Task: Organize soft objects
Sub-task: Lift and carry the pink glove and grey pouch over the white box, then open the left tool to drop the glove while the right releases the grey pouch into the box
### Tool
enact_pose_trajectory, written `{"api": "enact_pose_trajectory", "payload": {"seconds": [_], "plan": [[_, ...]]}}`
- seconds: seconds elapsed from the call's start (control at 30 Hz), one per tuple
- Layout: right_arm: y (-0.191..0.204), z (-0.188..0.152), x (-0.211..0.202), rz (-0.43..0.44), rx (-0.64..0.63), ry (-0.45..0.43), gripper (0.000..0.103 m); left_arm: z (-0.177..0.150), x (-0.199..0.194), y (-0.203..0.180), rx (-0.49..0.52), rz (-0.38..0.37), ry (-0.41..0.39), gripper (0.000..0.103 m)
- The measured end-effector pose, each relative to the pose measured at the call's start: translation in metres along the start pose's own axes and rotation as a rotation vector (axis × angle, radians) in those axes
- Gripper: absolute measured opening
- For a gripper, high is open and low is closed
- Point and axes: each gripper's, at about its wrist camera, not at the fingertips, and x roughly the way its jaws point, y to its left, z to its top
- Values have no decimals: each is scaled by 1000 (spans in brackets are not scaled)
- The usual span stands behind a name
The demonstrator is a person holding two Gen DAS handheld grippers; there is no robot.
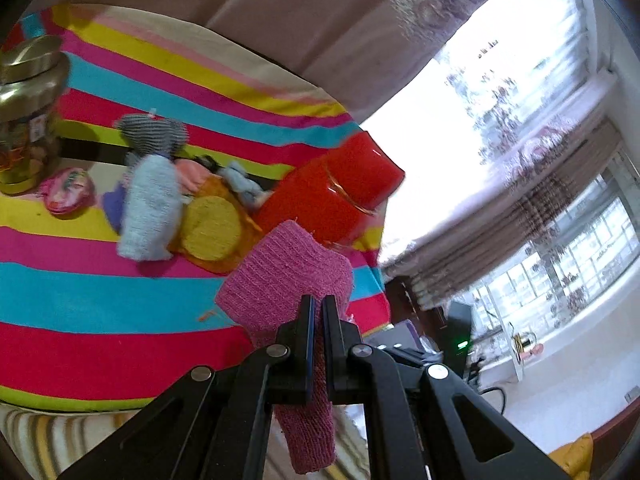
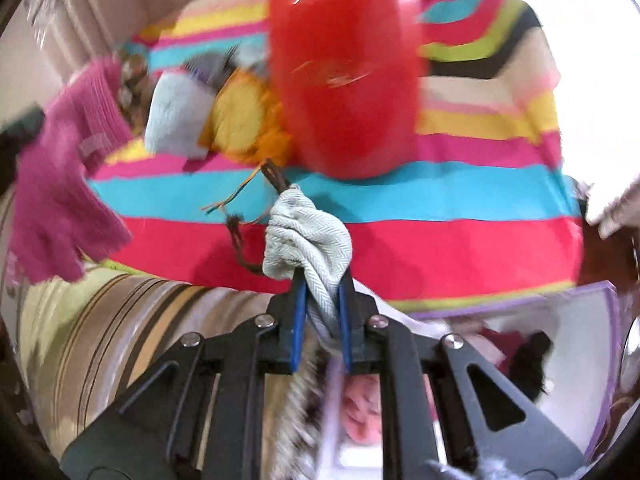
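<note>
My left gripper [image 1: 318, 300] is shut on a pink knitted glove [image 1: 286, 276], held above the near edge of the striped tablecloth [image 1: 100, 300]. The same glove [image 2: 66, 172] hangs at the left of the right wrist view. My right gripper [image 2: 322, 280] is shut on a grey-white herringbone cloth [image 2: 306, 236] bunched between its blue pads, with brown and orange strings trailing from it. On the cloth lies a pile of soft things: a light blue knit piece [image 1: 150, 212], a grey striped knit [image 1: 154, 132], a yellow round pad [image 1: 211, 227] and an orange fabric [image 1: 216, 266].
A red plastic jar [image 1: 340, 188] stands by the pile, close ahead of the right gripper. A gold-lidded jar [image 1: 30, 112] and a small pink purse [image 1: 67, 190] sit at the far left. A purple-rimmed white box [image 2: 560, 344] with soft items lies below the table's edge. Curtains and windows are behind.
</note>
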Motion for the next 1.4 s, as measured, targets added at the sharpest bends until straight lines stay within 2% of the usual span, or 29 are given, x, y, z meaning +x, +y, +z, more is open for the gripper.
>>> {"api": "enact_pose_trajectory", "payload": {"seconds": [0.2,0.43,0.73,0.83,0.93,1.0,1.1,1.13,1.23,1.27,1.4], "plan": [[-56,-27,-64,-91,115,-76,18,-17,31,-43,45,-74,74,4],[-107,-74,-109,-180,221,-84,18,-57,80,-103,125,-156,218,4],[-150,-119,-141,-237,330,-102,18,-126,133,-164,303,-174,414,4],[-158,-127,-148,-244,354,-112,18,-146,147,-175,374,-140,476,7],[-164,-132,-150,-243,374,-115,18,-169,174,-177,452,-42,604,11],[-165,-134,-149,-239,377,-114,18,-179,183,-172,450,4,656,12],[-165,-136,-146,-229,378,-106,18,-175,182,-166,421,18,646,13],[-165,-137,-145,-227,379,-103,18,-172,179,-166,419,18,637,18],[-164,-139,-139,-220,378,-87,18,-162,170,-162,391,18,593,44],[-164,-139,-138,-219,377,-83,18,-159,167,-160,375,14,579,50],[-160,-138,-130,-216,362,-54,18,-146,159,-148,315,4,541,51]]}}
